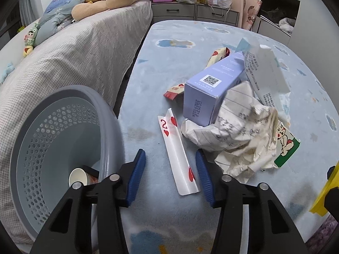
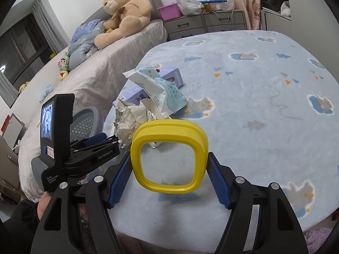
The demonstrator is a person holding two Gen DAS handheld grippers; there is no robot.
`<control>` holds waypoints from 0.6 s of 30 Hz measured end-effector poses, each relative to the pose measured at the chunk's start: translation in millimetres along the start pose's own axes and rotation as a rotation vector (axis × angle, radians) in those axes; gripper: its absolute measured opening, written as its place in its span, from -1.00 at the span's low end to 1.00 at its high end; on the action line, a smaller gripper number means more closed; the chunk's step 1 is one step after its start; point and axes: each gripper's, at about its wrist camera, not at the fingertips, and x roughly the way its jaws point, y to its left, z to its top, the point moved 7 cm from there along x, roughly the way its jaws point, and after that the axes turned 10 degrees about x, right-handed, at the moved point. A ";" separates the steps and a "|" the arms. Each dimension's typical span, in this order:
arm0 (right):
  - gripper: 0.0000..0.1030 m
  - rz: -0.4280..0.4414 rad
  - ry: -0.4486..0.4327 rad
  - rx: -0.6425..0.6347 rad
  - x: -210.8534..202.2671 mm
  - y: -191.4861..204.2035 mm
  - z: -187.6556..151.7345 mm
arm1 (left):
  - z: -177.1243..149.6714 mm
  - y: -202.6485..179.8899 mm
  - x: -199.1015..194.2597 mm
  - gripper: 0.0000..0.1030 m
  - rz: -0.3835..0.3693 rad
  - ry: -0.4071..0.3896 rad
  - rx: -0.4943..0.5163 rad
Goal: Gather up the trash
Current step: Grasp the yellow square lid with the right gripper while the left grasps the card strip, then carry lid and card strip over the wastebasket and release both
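While most trash still lies out:
Done: white paper cup [image 1: 77, 178] sits in round grey plastic basket [image 1: 63, 131].
Left tool [image 1: 170, 172]: half open around bent playing card [image 1: 179, 152] on blue rug [image 1: 148, 80], not pinching.
Right tool [image 2: 169, 169]: squeezes yellow plastic ring [image 2: 169, 156].
Left: purple box [image 1: 209, 93], crumpled paper [image 1: 239, 131].

Crumpled paper [image 1: 239, 131] covers the lower end of the purple box [image 1: 209, 89] and part of the cartoon-printed carton [image 1: 286, 141]. The box hides most of two snack wrappers [image 1: 174, 90]. Handwriting on the paper is illegible. The paper cup [image 1: 78, 176] in the grey basket [image 1: 53, 127] is partly behind the left gripper's arm. In the right wrist view, the yellow ring [image 2: 169, 154] conceals part of the paper pile.
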 end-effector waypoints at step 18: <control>0.32 -0.010 0.006 -0.049 3.1 18.6 -7.7 | -7.6 21.9 -44.5 -0.75 -0.038 -0.084 -0.023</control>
